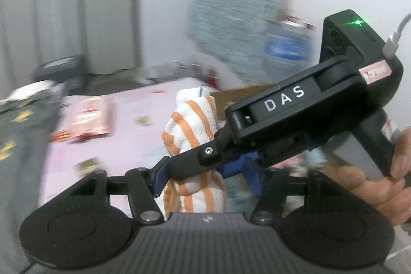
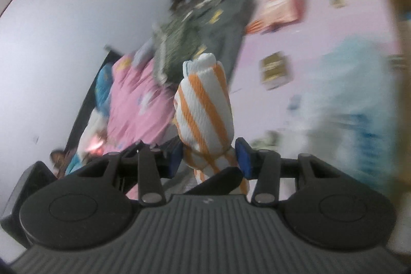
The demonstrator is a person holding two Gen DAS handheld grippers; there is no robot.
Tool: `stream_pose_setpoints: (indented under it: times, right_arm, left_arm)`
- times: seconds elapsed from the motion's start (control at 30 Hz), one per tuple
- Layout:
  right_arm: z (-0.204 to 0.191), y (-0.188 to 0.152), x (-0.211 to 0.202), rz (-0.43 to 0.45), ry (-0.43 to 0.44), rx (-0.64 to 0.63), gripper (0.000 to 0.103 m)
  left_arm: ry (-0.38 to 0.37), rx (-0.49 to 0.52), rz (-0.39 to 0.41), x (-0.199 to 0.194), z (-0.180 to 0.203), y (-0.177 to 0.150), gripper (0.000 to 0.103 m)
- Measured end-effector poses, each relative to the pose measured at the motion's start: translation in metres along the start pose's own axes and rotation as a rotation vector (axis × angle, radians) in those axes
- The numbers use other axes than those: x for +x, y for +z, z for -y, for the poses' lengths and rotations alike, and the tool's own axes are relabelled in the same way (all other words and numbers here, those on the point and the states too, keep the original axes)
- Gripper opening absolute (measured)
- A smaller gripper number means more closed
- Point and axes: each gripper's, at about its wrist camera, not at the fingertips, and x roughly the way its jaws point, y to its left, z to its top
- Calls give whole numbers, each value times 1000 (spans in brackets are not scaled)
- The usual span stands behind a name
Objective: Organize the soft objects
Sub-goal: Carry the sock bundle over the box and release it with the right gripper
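A rolled white towel with orange stripes (image 1: pixel 191 125) stands upright between both grippers, lifted above the pink bed. In the left wrist view my left gripper (image 1: pixel 205 179) is shut on its lower part. The left blue pad (image 1: pixel 159 177) touches it, while the right side of the grip is partly hidden. The right gripper's black housing (image 1: pixel 295 99) crosses from the right, held by a hand (image 1: pixel 377 186), with one finger lying across the towel. In the right wrist view my right gripper (image 2: pixel 209 161) is shut on the towel (image 2: pixel 205 104) near its base.
The pink bedsheet (image 1: pixel 123 143) carries printed patches and a pink packet (image 1: pixel 90 120). A grey-green garment (image 2: pixel 205 25) and a pink quilt (image 2: pixel 138 99) lie at one side. A cardboard box (image 2: pixel 398 17) and light blue knit fabric (image 2: pixel 359 94) are nearby. Curtains (image 1: pixel 64 4) hang behind.
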Motion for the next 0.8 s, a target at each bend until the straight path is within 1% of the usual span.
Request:
stream_pose_setpoints:
  times: [0.1, 0.2, 0.23, 0.3, 0.4, 0.47, 0.57, 0.63, 0.67, 0.73, 0.8]
  right_arm:
    - [36, -11, -52, 61, -54, 60, 43]
    - [73, -25, -87, 95, -97, 127, 43]
    - [84, -29, -98, 102, -120, 148, 43]
    - [101, -35, -110, 107, -162, 169, 43]
    - [126, -43, -124, 107, -214, 203, 43]
    - [140, -48, -130, 98, -242, 218, 43]
    - [160, -55, -137, 76, -279, 236, 43]
    - [173, -58, -136, 45, -313, 234, 45]
    - [181, -58, -134, 28, -321, 244, 45]
    - [197, -60, -131, -8, -324, 276, 45]
    - [209, -62, -128, -33, -322, 298, 45]
  left_arm:
    - [-99, 79, -31, 25, 41, 6, 62]
    - [-164, 138, -75, 53, 76, 9, 62]
    - [-182, 146, -90, 59, 87, 5, 62]
    - [-221, 155, -132, 78, 105, 5, 62]
    - [-272, 157, -188, 105, 117, 4, 62]
    - [-302, 161, -226, 115, 130, 1, 62]
    - [-322, 168, -287, 131, 135, -8, 64]
    - [-314, 162, -321, 141, 131, -8, 68]
    - [-309, 158, -332, 143, 129, -10, 68]
    - [-303, 154, -340, 138, 127, -10, 69]
    - [-293, 155, -332, 137, 122, -7, 72]
